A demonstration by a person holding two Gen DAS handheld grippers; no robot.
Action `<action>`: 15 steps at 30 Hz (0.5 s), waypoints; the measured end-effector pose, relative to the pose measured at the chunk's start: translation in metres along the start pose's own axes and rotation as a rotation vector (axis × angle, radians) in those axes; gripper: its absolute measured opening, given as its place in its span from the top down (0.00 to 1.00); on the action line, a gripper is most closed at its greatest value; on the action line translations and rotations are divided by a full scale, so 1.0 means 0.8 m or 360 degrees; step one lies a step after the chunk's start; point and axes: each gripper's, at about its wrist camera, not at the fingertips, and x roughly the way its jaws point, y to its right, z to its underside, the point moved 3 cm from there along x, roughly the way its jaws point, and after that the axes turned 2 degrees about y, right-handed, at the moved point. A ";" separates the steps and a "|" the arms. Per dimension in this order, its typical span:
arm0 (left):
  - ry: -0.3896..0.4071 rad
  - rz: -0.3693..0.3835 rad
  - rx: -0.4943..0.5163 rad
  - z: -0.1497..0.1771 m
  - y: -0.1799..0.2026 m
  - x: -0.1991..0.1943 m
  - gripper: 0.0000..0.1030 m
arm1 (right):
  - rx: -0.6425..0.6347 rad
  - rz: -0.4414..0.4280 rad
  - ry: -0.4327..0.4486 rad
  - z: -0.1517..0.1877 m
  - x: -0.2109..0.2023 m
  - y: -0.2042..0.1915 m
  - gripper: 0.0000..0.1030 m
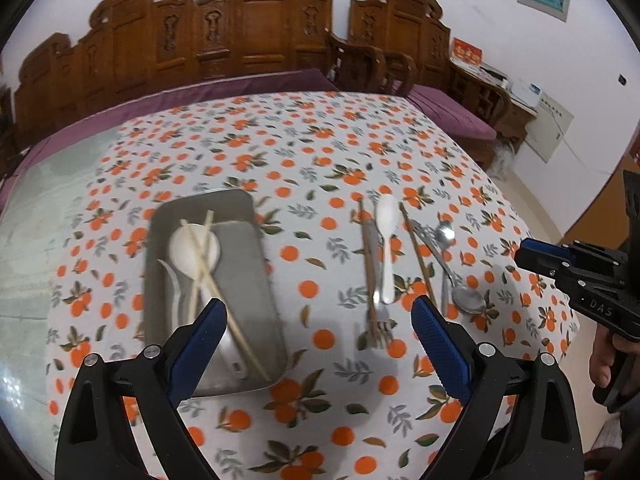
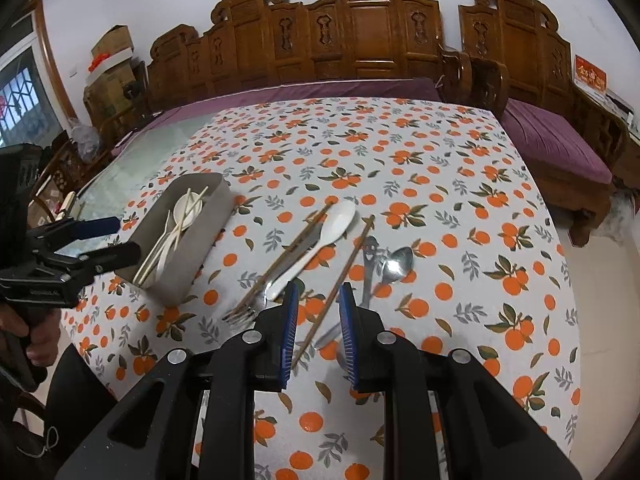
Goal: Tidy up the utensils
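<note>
The metal tray (image 1: 256, 280) sits left of centre in the left wrist view, holding a white spoon (image 1: 195, 249) and pale chopsticks (image 1: 208, 256); between it and the loose utensils at centre right lies a bare strip of orange-print cloth (image 1: 304, 160). Those loose pieces are a white plastic spoon (image 2: 320, 242), a fork (image 2: 244, 312), brown chopsticks (image 2: 340, 284) and a steel spoon (image 2: 394, 266), all well inside the desk edges. The left tool (image 1: 316, 320) gapes wide and holds nothing. The right tool (image 2: 318, 330) stands with a narrow gap between its jaws, gripping nothing (one brown chopstick runs beneath that gap on the cloth). Its fingers (image 2: 290, 320) cover the fork's handle and the near end of a second steel piece. Behind the desk stand carved wooden benches (image 2: 360, 32) with purple cushions (image 2: 560, 140).
</note>
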 end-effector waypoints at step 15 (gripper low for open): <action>-0.0280 0.0118 0.0117 0.019 0.047 0.103 0.54 | 0.0055 -0.0037 -0.0066 0.035 0.014 0.016 0.78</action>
